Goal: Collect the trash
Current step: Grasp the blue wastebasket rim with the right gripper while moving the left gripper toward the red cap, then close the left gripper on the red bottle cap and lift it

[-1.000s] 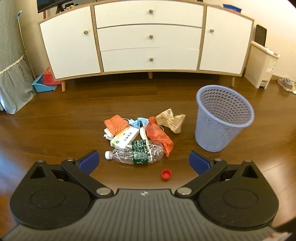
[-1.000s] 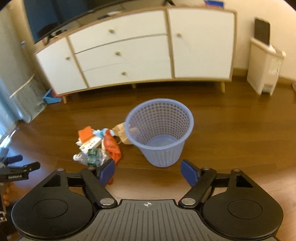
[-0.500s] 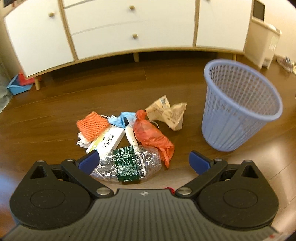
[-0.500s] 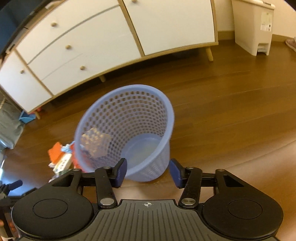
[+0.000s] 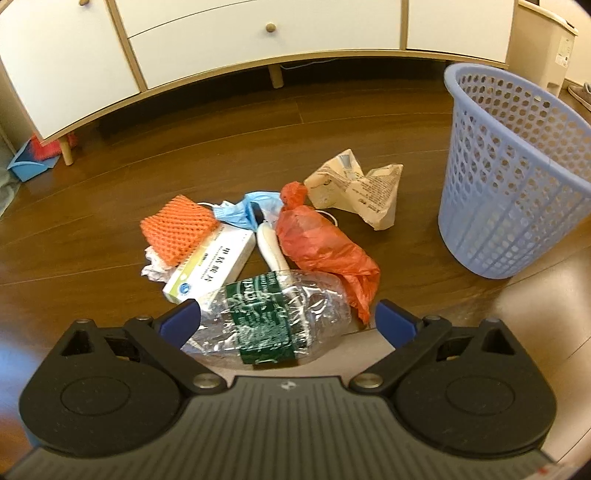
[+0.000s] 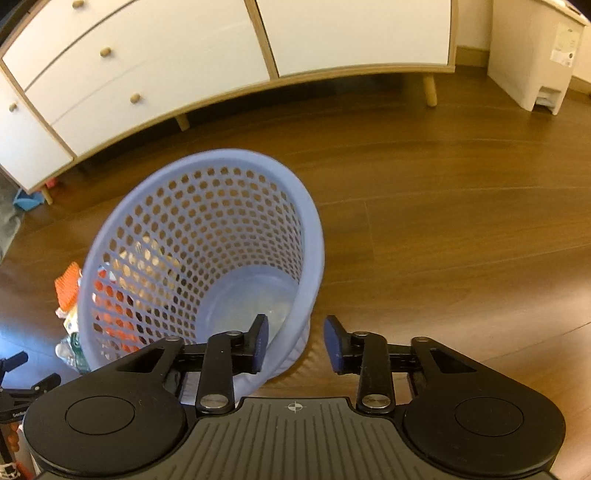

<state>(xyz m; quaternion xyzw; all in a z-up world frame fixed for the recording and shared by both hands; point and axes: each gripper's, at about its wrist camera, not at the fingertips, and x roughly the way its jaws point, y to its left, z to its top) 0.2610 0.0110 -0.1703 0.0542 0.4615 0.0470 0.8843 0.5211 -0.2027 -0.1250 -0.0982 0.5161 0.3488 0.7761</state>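
Basket (image 5: 513, 173), lilac and perforated, upright on wood floor (image 5: 110, 206) at right of left wrist view, just right of trash heap. Nothing inside but bare bottom in right wrist view (image 6: 207, 258); heap glimpsed only through holes in left wall.

Heap, near to far: crushed clear bottle (image 5: 273, 317) with green label, lying on side; white box (image 5: 210, 269) leaning over crumpled white paper (image 5: 155, 266); orange foam net (image 5: 177, 229) atop box's far end; white tube (image 5: 271, 247); red bag (image 5: 325, 251) right of tube; blue mask (image 5: 247, 210) behind; tan wrapper (image 5: 358, 192) farthest right, nearest basket but apart from it.

Left gripper (image 5: 288, 321) spread wide, low over bottle, blue pads on either side of it, left pad just beside bottle's neck end, right pad clear of it; nothing gripped.

Right gripper (image 6: 297, 345) partly open, straddling basket's near rim: left pad inside, right pad outside, not pressing wall.

White sideboard (image 5: 258, 29) on wooden legs along far wall; pedal bin (image 6: 532, 55) far right.
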